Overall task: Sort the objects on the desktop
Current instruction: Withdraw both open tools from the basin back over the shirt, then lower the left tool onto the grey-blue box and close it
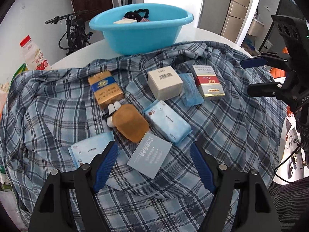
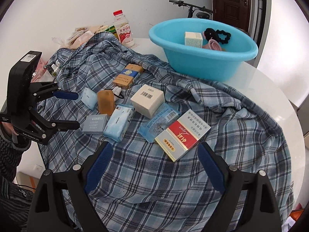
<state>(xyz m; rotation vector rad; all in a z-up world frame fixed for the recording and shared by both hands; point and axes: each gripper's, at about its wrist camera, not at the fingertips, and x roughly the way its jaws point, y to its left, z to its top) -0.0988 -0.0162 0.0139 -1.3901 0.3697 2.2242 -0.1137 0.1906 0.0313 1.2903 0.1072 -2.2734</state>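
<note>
Basin (image 2: 202, 65) already holds some items; both the left gripper (image 1: 154, 166) and right gripper (image 2: 154, 166) hover spread, empty; next, grasping the red pack (image 2: 182, 134).

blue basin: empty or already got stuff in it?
Not empty. The blue basin already holds a small white box, a black scrunchie and something pink.
</note>
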